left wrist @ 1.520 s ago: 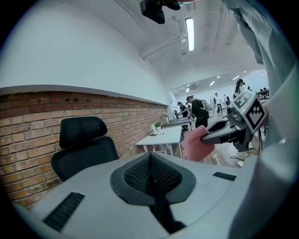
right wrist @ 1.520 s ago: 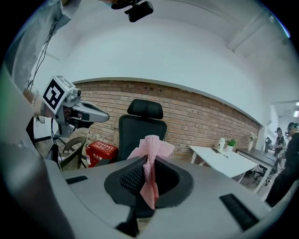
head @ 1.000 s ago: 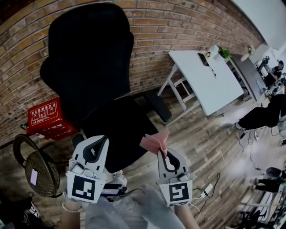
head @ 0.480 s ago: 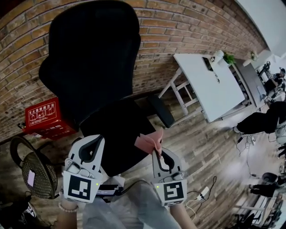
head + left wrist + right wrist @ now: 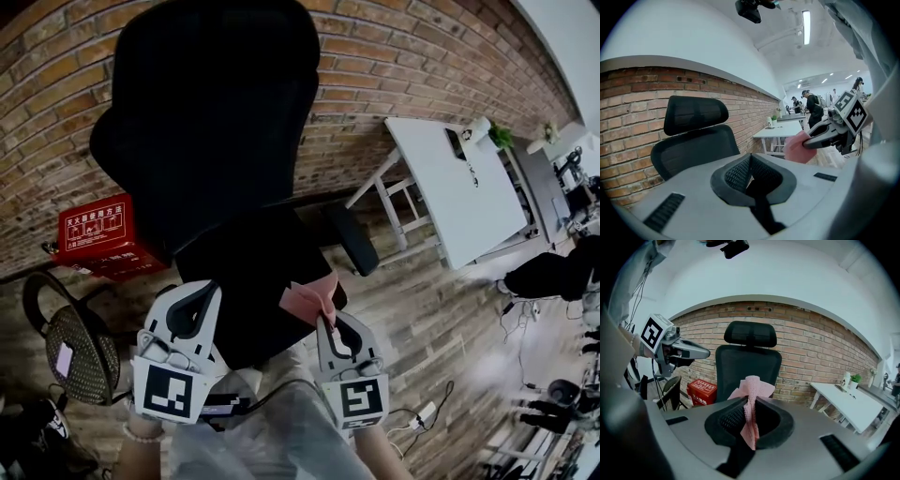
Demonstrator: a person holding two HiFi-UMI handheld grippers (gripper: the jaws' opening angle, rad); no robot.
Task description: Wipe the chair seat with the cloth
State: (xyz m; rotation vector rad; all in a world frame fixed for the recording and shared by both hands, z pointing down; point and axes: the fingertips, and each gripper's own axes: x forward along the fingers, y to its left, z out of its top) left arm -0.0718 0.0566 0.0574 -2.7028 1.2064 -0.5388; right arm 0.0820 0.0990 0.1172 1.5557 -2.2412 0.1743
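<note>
A: Claw status?

B: Your right gripper (image 5: 324, 321) is clenched on the cloth (image 5: 751, 401). It's pink and pinched mid-fold, with a tuft above the jaws and a tail hanging below. Your left gripper (image 5: 199, 295) has its jaws pressed together on nothing.

A: Where's the cloth against the chair seat (image 5: 246, 272)?

B: Over the front right corner in the head view. Can't tell if it touches.

A: Handling?

B: Looks light, thin and limp, so it'll likely bunch and drag rather than lie flat. The hold looks adequate where it is. Only the free tuft can wipe, so you'd want it pressed flat onto the seat. The black seat surface is probably grippy, so expect snagging and clamp firmly.
</note>
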